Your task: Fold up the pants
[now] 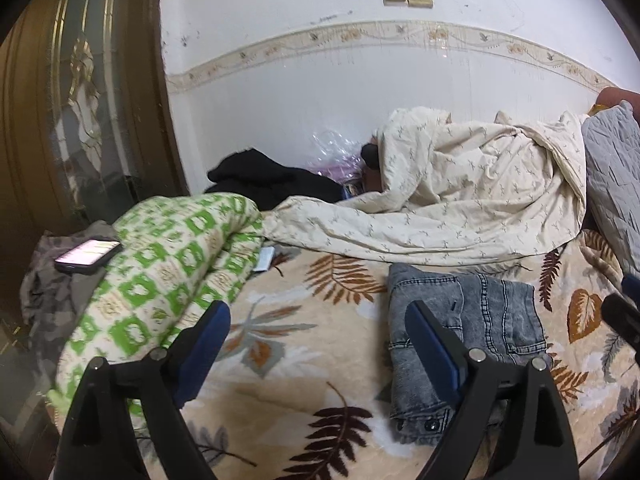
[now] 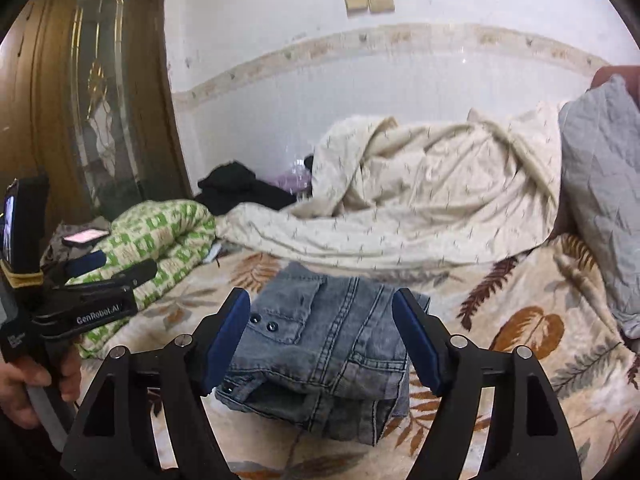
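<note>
Pants (image 2: 324,356), grey denim, folded thick rectangle, fleecy leaf-print blanket (image 2: 520,360)

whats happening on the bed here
A person holds a two-finger gripper in each hand over a pair of grey jeans, which lie folded into a compact stack on the leaf-print blanket. The left gripper and right gripper are both open and hold nothing, so the fold looks finished.

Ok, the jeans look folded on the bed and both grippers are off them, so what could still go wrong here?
The folded jeans lie on a soft leaf-print blanket, so the stack may slump or spring open. The open right gripper hangs just above them and could snag a layer. The phone rests on rumpled cloth near the bed's edge and might slide off.
</note>
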Tool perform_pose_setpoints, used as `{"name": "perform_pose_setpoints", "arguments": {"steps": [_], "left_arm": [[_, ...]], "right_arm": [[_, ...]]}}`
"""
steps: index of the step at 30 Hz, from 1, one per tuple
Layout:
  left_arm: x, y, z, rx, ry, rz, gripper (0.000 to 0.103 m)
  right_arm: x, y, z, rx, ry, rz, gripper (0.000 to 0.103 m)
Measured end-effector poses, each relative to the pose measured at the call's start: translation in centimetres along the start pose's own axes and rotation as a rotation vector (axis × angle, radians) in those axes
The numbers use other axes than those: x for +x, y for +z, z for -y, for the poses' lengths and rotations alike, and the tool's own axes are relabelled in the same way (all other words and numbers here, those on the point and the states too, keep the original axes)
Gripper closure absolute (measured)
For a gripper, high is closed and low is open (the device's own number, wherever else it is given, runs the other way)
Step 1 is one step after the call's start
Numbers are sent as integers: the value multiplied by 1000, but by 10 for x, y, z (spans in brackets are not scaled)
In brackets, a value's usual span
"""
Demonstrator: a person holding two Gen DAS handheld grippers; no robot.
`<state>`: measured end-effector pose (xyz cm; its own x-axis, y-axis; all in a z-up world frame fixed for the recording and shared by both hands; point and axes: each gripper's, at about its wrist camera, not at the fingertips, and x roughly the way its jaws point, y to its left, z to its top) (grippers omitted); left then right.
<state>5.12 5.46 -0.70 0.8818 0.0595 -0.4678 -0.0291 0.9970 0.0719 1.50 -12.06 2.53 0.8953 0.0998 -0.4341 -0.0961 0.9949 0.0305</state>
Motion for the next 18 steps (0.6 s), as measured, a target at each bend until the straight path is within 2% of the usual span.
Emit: {"name": "perform_pose_setpoints", "arguments": {"steps": [4,10,11,12,18], "left_arm": [[-31,-7,-11,-27,32,30,7],[-77,-16,-23,-39,94,63,5],[-83,-17,-24,-38,98,64,5],[-90,-18,-26,-40,98,65,5],[-139,-21,-36,-48,116,104,4]], "right_arm": [[-26,-2,-18,-36,-11,63,27],[-72,-24,-40,-71,-31,130,24],[-79,-27,-42,-71,-36,139,19],[-89,-30,-44,-70,-41,153,17],[-136,-31,-59,-55,-59,222,16]]}}
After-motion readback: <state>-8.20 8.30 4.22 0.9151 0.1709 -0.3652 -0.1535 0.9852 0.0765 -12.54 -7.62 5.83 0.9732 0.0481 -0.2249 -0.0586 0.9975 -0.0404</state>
